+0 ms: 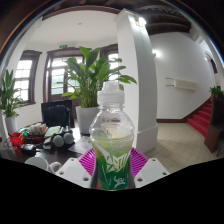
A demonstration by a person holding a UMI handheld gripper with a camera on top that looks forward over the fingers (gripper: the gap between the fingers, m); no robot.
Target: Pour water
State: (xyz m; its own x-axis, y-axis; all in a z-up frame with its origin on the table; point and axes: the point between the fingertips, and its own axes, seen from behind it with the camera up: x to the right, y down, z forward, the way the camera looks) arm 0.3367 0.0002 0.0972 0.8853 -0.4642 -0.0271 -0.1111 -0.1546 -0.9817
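A clear plastic bottle [111, 135] with a white cap and a green label stands upright between my fingers, lifted in front of the room. My gripper [112, 166] is shut on the bottle: both magenta pads [89, 161] press against the green label from either side. The bottle's lower part drops out of sight below the fingers. No cup or other vessel for water shows near the bottle.
A dark table [20, 152] to the left carries headphones [58, 139], a bowl and small clutter. A large potted plant [92, 78] stands behind it, next to a white pillar [138, 80]. Red stairs [202, 118] rise at the right.
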